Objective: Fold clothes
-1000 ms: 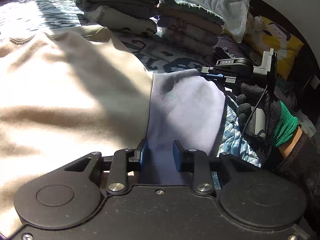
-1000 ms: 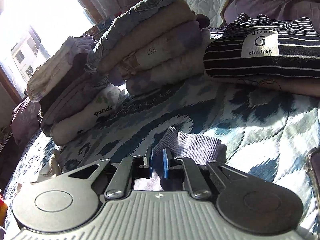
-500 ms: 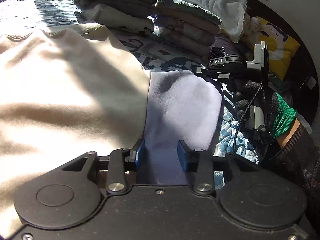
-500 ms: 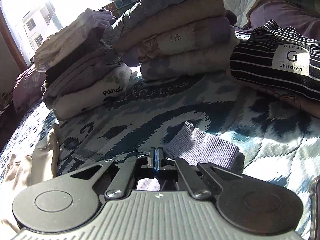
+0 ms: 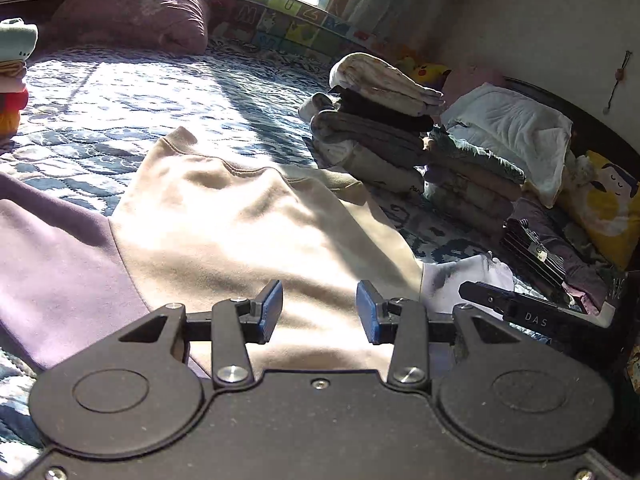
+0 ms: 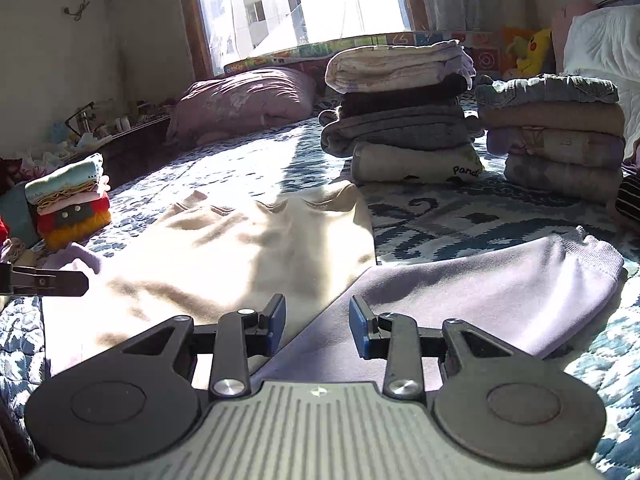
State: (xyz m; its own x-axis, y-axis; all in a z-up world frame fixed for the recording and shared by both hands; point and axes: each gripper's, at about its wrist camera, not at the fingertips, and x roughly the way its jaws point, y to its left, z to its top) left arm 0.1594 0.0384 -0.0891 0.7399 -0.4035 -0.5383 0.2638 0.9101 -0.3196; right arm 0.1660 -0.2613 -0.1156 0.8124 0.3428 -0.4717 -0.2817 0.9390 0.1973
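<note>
A cream sweatshirt [image 5: 256,232] with lilac sleeves lies flat on the blue patterned bedspread [image 5: 132,92]. My left gripper [image 5: 319,312] is open above the cream body, with nothing between its blue pads. The left lilac sleeve [image 5: 52,272] spreads at the left; the right sleeve [image 5: 460,280] shows past the right pad. In the right wrist view the cream body [image 6: 240,248] lies ahead and the right lilac sleeve [image 6: 480,296] stretches to the right with its ribbed cuff. My right gripper [image 6: 317,322] is open over the seam between body and sleeve.
Two stacks of folded clothes [image 6: 404,120] [image 6: 556,140] stand beyond the sweatshirt. A small colourful folded pile [image 6: 70,200] sits at the left. A purple pillow [image 6: 248,100] and a window [image 6: 300,4] are behind. A striped folded garment [image 5: 532,248] and yellow cushion [image 5: 608,212] lie right.
Both grippers let go of the lilac sleeve and opened wide. Both drew back and swung left, so the whole sweatshirt shows, with the sleeve laid out flat to the right.
</note>
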